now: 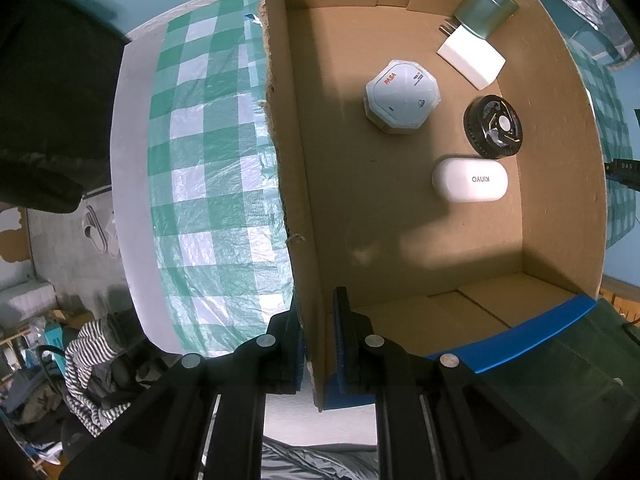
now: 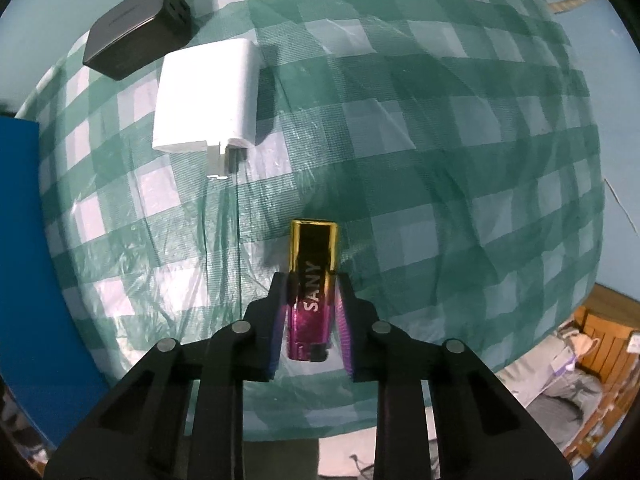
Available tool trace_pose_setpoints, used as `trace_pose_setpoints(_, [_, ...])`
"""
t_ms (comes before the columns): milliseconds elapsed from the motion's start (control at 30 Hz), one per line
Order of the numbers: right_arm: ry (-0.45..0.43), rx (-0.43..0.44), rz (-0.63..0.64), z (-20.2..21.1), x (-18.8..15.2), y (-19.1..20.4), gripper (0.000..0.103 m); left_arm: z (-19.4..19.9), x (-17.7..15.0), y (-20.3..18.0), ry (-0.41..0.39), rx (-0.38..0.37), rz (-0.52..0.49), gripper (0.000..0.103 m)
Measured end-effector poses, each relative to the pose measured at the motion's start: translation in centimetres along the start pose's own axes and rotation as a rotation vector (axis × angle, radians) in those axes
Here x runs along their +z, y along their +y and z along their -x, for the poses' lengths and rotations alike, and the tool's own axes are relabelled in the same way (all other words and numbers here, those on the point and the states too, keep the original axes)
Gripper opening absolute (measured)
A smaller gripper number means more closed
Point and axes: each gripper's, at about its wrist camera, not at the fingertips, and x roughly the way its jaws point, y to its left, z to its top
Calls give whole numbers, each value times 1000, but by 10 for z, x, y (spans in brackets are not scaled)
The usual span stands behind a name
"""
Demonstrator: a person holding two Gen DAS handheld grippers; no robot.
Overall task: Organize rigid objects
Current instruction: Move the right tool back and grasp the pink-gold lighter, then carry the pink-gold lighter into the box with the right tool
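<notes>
My left gripper point(image 1: 318, 300) is shut on the left wall of an open cardboard box point(image 1: 288, 184), one finger outside and one inside. On the box floor lie a white octagonal case point(image 1: 402, 98), a white charger point(image 1: 472, 58), a green tin point(image 1: 486, 8), a black round object point(image 1: 494, 126) and a white oval case point(image 1: 470, 180). My right gripper point(image 2: 311, 280) points down at the checked cloth and is shut on a gold and magenta lighter point(image 2: 313, 280) lying there. A white plug adapter point(image 2: 206, 96) and a dark power brick point(image 2: 136, 28) lie on the cloth further up left.
The green-and-white checked cloth point(image 2: 440, 140) covers the table. A blue-taped box edge point(image 2: 24, 260) stands at the left of the right wrist view. A dark sleeve point(image 1: 48, 120) hangs at the left of the left wrist view. Clutter lies on the floor below the table edge.
</notes>
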Motion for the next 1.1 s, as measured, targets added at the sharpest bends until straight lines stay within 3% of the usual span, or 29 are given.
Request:
trace_pose_setpoints(300, [-6, 27, 38, -5, -16, 3, 22, 0, -1, 1, 3, 0, -3, 11])
trace_pose_setpoints(1100, [-60, 85, 289, 69, -19, 58, 22, -1, -1, 0, -2, 1, -9, 11])
